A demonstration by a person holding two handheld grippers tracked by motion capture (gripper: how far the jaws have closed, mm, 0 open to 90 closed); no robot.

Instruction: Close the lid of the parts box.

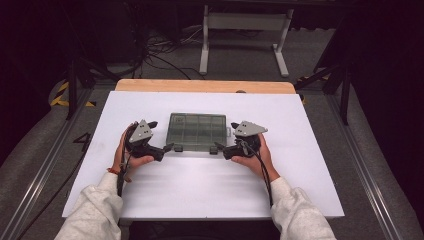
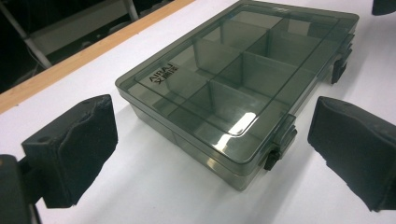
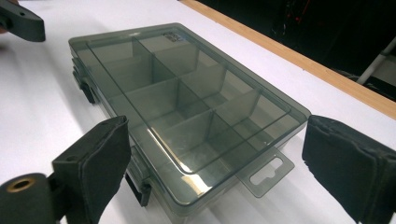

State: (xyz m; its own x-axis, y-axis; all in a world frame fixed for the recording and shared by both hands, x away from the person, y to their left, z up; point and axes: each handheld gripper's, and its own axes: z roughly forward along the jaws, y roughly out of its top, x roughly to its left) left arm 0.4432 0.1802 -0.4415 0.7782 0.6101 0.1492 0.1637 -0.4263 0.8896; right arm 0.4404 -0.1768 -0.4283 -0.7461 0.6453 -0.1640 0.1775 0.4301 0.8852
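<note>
From the high view, the shallow smoke-grey transparent plastic compartment box (image 1: pixel 196 131) lies flat in the middle of the white table top (image 1: pixel 165 185), lid down. The left gripper (image 1: pixel 168 148) sits at its near left corner and the right gripper (image 1: pixel 217 148) at its near right corner, both close to the front edge where the latches are. Neither has a grip on anything yet.

Over to the left gripper view: jaws spread wide, one black foam pad (image 2: pixel 77 147) low on the left, the other on the right, with the box's near corner between them and apart from both. A dark clip latch (image 2: pixel 279 144) sits on the front wall just beside the right-hand pad. The risk here, I'd say: this box is light and on a smooth sheet, so a push on one latch alone could slide or spin it instead of popping the clasp.

Now the right gripper view: again jaws wide open, nothing held, the box corner between them. A second dark latch (image 3: pixel 138 189) shows by the left-hand pad, and a clear hang tab (image 3: pixel 266 173) juts out from the end wall. A pad catching that tab rather than the latch could tilt the whole box. Soft foam may also slip off a small clip, and uneven prying could leave one side shut.
</note>
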